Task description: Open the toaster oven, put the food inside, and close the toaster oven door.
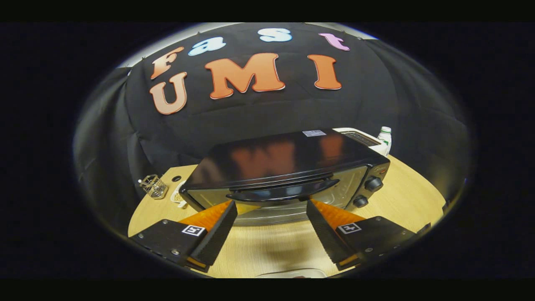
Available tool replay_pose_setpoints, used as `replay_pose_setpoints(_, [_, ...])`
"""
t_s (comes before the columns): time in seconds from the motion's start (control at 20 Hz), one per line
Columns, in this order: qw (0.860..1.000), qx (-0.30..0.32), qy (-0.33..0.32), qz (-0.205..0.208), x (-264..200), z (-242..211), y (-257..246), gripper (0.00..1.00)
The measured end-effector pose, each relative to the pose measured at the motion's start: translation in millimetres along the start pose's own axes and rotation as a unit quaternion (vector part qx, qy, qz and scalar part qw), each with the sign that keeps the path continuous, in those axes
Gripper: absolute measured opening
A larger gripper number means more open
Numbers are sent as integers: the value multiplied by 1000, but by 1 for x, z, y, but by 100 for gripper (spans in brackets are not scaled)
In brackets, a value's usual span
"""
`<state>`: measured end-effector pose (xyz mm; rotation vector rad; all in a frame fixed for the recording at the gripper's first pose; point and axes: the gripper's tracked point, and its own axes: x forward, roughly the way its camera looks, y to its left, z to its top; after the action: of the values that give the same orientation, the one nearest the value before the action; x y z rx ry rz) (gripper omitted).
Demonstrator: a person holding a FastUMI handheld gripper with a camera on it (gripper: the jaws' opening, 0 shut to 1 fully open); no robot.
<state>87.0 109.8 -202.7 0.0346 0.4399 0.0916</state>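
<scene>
Wooden table (409,188) underneath; gripper (271,207) spread wide, nothing held. Toaster oven (284,167) just ahead, door shut, handle (284,192) beyond fingertips. Risk: handle missed, fingers slipped off glass.

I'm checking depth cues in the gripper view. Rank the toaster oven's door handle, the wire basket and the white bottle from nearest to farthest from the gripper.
The gripper is open, holding nothing.
1. Door handle: just ahead of the fingertips, centred between them.
2. Wire basket: off to the left, beside the toaster oven.
3. White bottle: behind the oven's right rear corner.
</scene>
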Motion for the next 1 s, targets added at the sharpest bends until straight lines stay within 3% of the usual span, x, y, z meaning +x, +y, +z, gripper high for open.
replay_pose_setpoints(0.55, [996, -23, -83, -11, -63, 91, -10, 99])
replay_pose_setpoints(0.8, [990, -63, -119, -31, -120, 142, -14, 99])
replay_pose_setpoints(1.0, [989, -55, -139, -15, -162, 162, -1, 99])
